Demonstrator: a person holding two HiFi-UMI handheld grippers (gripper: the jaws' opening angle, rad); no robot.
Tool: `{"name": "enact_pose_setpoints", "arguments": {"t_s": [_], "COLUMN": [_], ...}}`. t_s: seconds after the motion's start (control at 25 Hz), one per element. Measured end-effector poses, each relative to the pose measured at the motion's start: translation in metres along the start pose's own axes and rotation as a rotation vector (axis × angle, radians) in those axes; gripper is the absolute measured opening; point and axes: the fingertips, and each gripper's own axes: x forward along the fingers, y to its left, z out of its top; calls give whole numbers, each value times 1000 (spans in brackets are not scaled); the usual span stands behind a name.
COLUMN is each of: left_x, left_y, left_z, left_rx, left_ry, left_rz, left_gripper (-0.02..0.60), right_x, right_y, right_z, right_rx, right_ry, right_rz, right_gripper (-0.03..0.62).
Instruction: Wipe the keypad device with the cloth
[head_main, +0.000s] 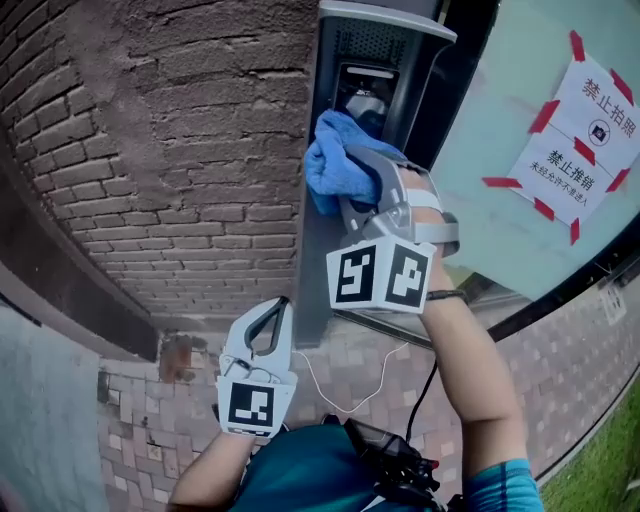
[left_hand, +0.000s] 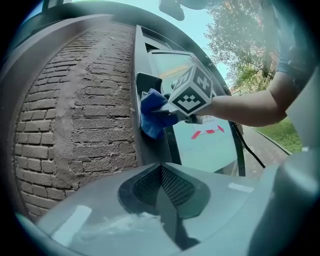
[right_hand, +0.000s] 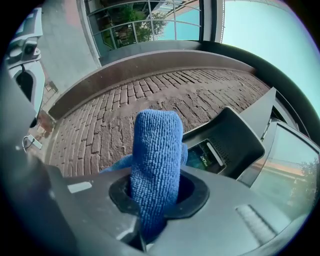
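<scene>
The keypad device (head_main: 378, 62) is a dark hooded panel with a small screen, mounted on a grey post (head_main: 318, 250) beside a brick wall. My right gripper (head_main: 352, 172) is shut on a folded blue cloth (head_main: 332, 160) and holds it against the post just below the device's screen. From the right gripper view the cloth (right_hand: 156, 155) sticks up out of the right gripper (right_hand: 151, 202), with the device (right_hand: 222, 145) just behind it to the right. My left gripper (head_main: 277, 305) hangs lower, apart from the post, shut and holding nothing. In the left gripper view the cloth (left_hand: 152, 114) touches the post.
A rough brick wall (head_main: 190, 150) fills the left. Right of the post is a glass pane (head_main: 520, 90) with a paper notice (head_main: 585, 135) fixed by red tape. Brick paving (head_main: 170, 420) lies below, with a thin white cable (head_main: 345, 395) and grass (head_main: 600, 470) at the lower right.
</scene>
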Motion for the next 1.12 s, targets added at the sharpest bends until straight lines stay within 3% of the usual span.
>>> {"name": "enact_pose_setpoints", "arguments": {"t_s": [0.16, 0.44, 0.56, 1.12], "left_x": [-4, -15, -12, -4], "left_y": [4, -4, -11, -27], "left_z": [0, -11, -12, -21], "left_rx": [-24, 8, 13, 17], "left_ry": [13, 66, 75, 111], "left_rz": [18, 7, -13, -48], "left_gripper": [-12, -12, -12, -11], "right_x": [-4, -23, -18, -5], "right_y": [-11, -83, -101, -43], "right_z": [8, 30, 32, 13], "right_rx": [9, 67, 64, 2], "right_ry": [-30, -107, -111, -52], "right_rz": [-27, -201, -227, -89], "right_gripper": [51, 51, 51, 49]}}
